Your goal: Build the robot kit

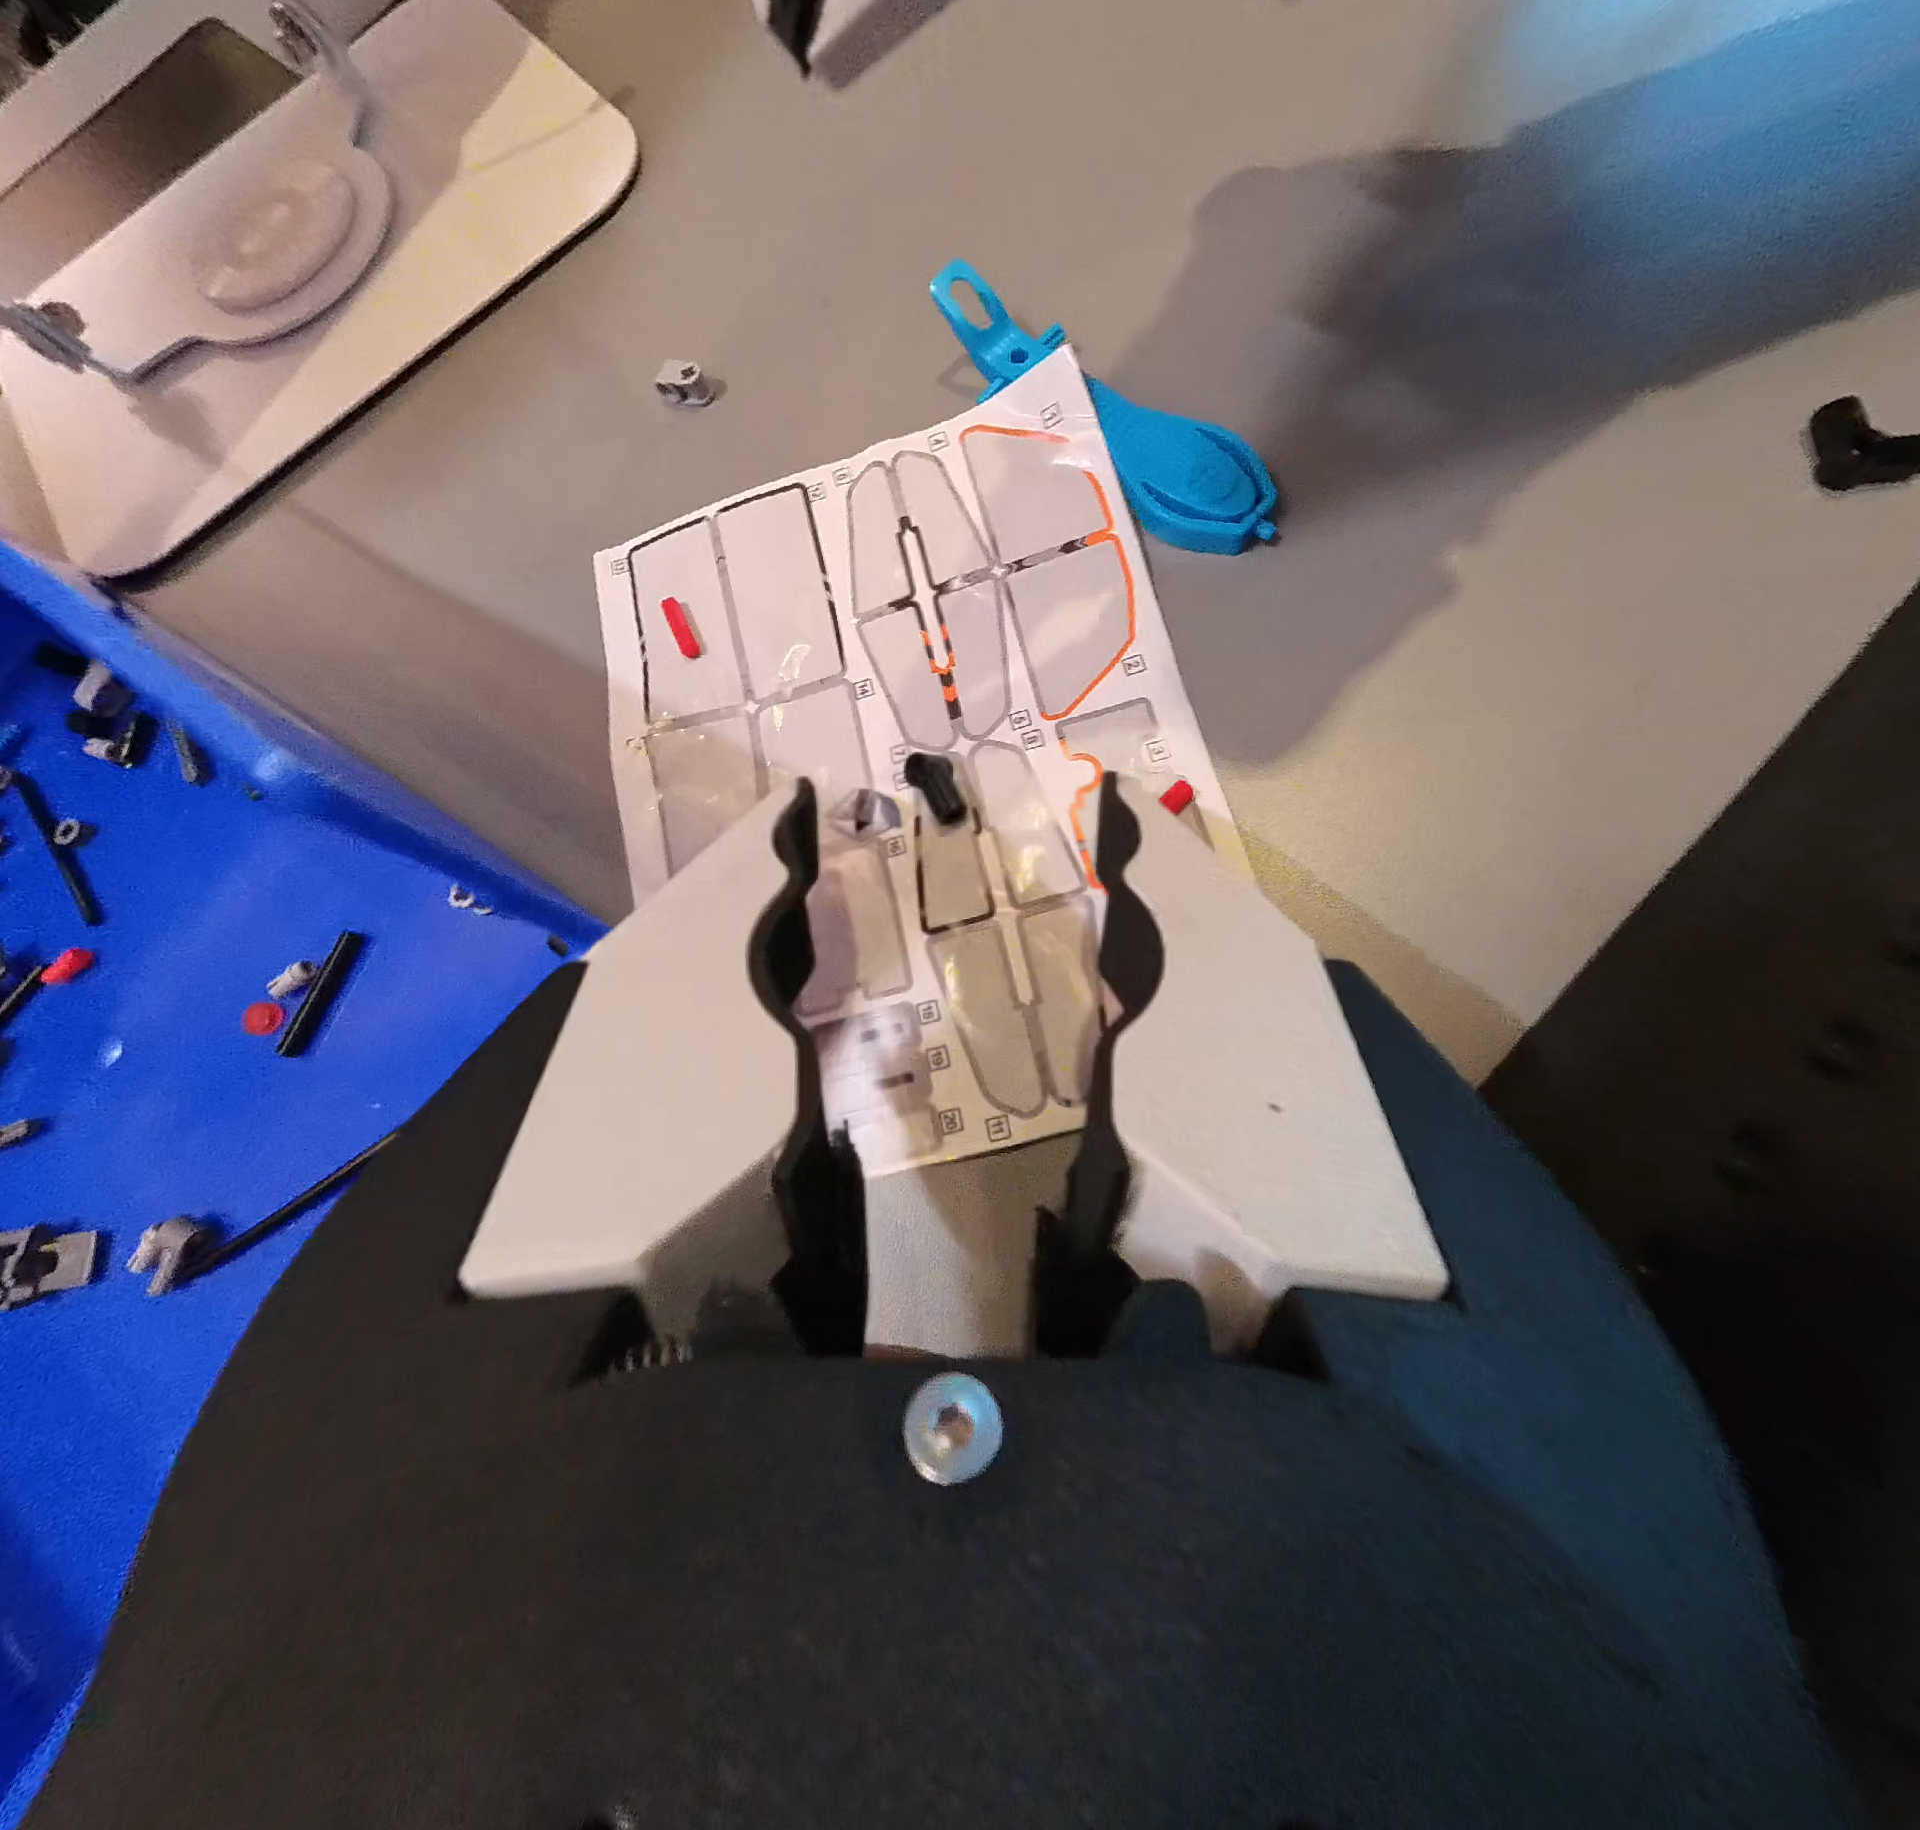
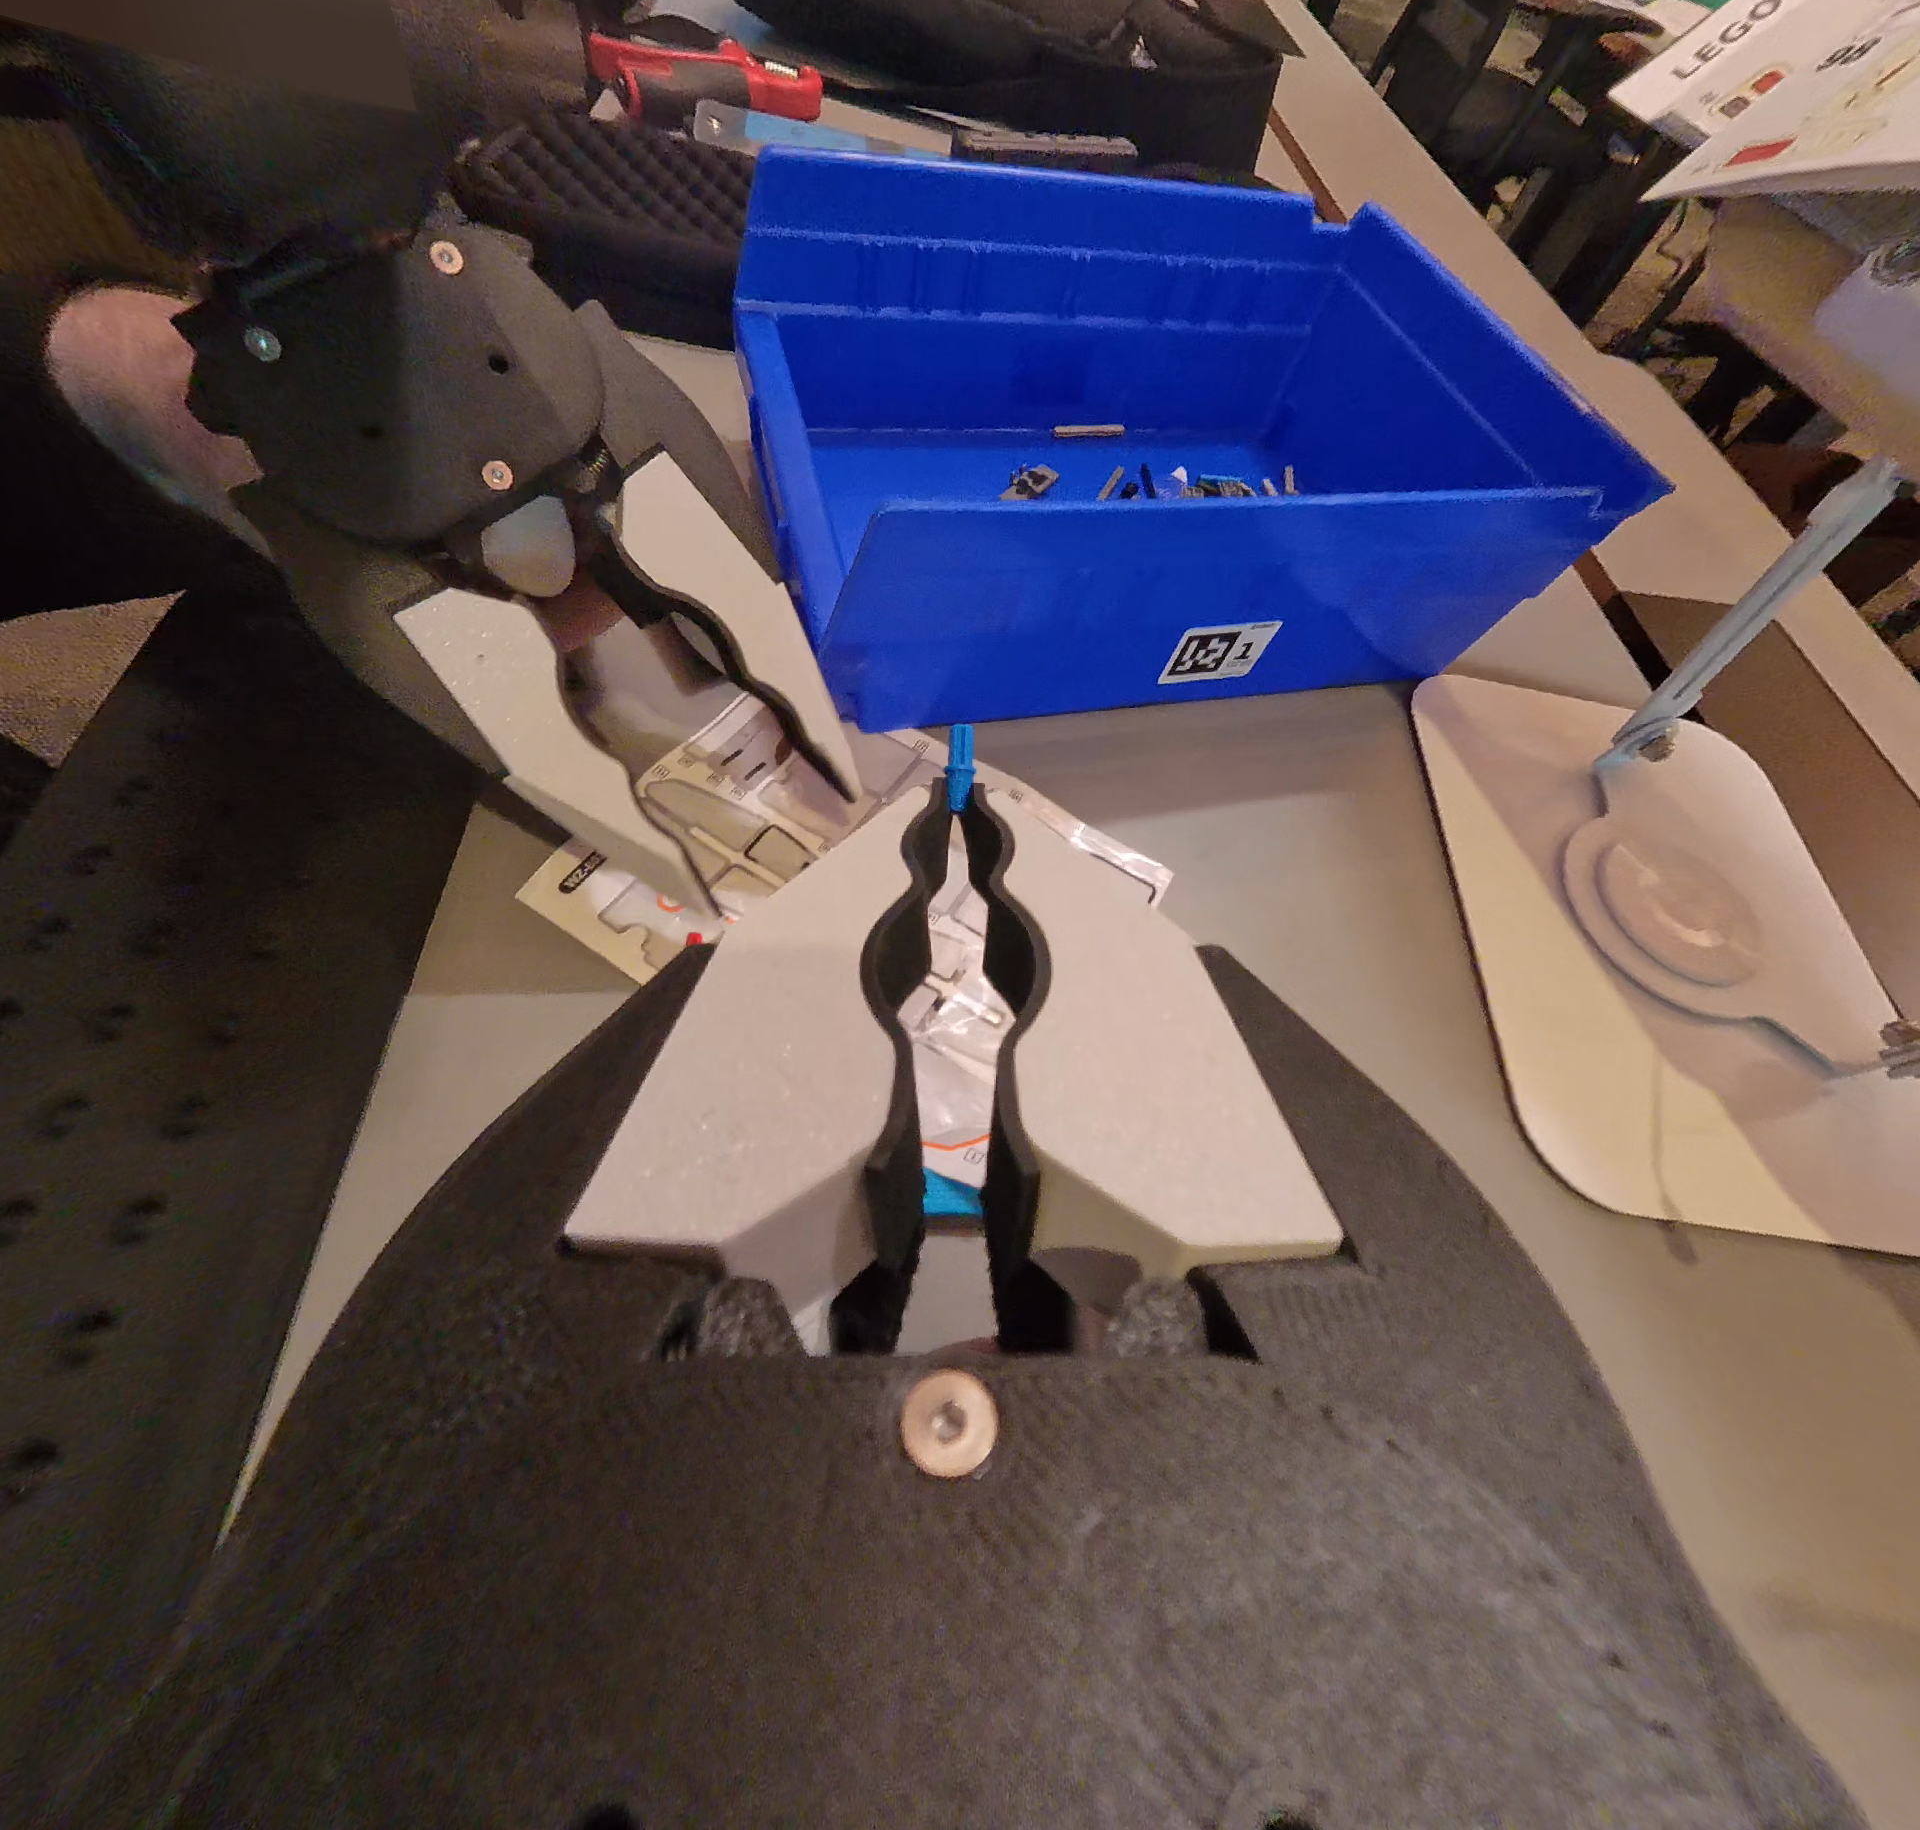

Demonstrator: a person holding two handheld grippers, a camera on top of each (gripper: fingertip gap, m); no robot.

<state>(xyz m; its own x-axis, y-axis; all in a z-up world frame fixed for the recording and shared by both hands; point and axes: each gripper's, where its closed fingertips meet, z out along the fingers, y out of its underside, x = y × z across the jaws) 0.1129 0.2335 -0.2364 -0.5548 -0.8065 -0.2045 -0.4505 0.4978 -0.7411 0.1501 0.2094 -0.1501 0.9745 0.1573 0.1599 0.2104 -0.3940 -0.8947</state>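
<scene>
Your right gripper (image 2: 958,812) was clenched on a small bright-blue plastic pin (image 2: 960,764), pinched at the very tips of the fingers so that the pin stood out straight ahead, its long axis running on along the line of the fingers and pointing toward the front wall of the deep blue plastic bin (image 2: 1091,617) just beyond it. Beneath that gripper lay a white paper sticker sheet (image 1: 894,637) printed with grey, black and orange outlined shapes, flat on the grey table (image 1: 1039,180). Your left gripper (image 1: 954,793) was released, its fingers spread wide and hanging over the near end of that same sheet; between and just ahead of its tips sat a small black peg (image 1: 935,788) and a small grey connector piece (image 1: 868,812), both resting on the paper, with a little red piece (image 1: 681,627) farther ahead and to the left on the sheet. Past the far corner of the sheet, ahead and to the right of the left gripper, a bright-blue plastic separator tool (image 1: 1164,450) lay partly tucked under the paper. To the left of the left gripper the bin's floor held scattered small grey, black and red parts. Farther off ahead and to the left stood a flat silvery stand base (image 1: 343,222). From the right wrist view, the left gripper (image 2: 779,845) was to the left and slightly ahead, the two close together, and the pin was held only by your right.
</scene>
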